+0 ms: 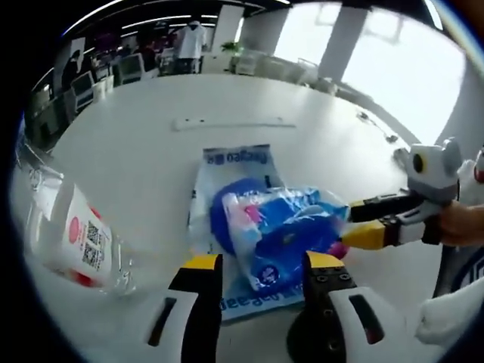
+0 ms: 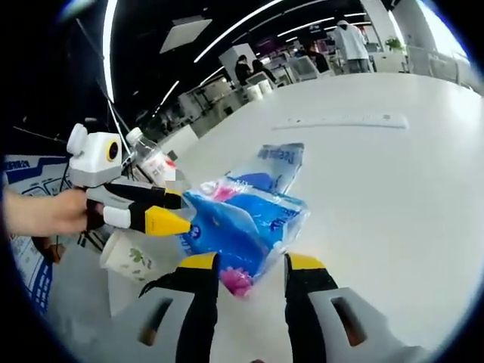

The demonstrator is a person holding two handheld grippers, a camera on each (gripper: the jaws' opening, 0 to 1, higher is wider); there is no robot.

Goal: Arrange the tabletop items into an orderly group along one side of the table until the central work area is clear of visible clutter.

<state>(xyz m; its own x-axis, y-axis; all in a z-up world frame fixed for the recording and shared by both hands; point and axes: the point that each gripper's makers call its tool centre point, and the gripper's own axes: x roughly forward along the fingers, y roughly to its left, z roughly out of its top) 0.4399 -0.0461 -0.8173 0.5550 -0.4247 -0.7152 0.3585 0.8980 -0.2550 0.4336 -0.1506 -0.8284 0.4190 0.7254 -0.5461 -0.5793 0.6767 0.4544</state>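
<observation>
A crumpled blue and clear plastic packet (image 1: 276,227) (image 2: 242,219) with pink showing inside lies on the white table (image 1: 151,151). In the left gripper view its near end sits between the jaws of my left gripper (image 1: 265,262), which stand apart. My right gripper (image 1: 348,223) comes in from the right, its two jaws spread around the packet's right edge. In the right gripper view my right gripper (image 2: 252,262) is open over the packet's pink corner. The left gripper (image 2: 185,212), held by a hand (image 2: 45,212), meets the packet's left edge.
A clear bottle (image 1: 76,242) (image 2: 151,162) with a white and red label lies at the left. A paper cup (image 2: 132,261) with a green leaf print lies on its side. A long white strip (image 1: 231,122) (image 2: 340,121) rests farther back. A person (image 1: 189,41) and chairs stand beyond the table.
</observation>
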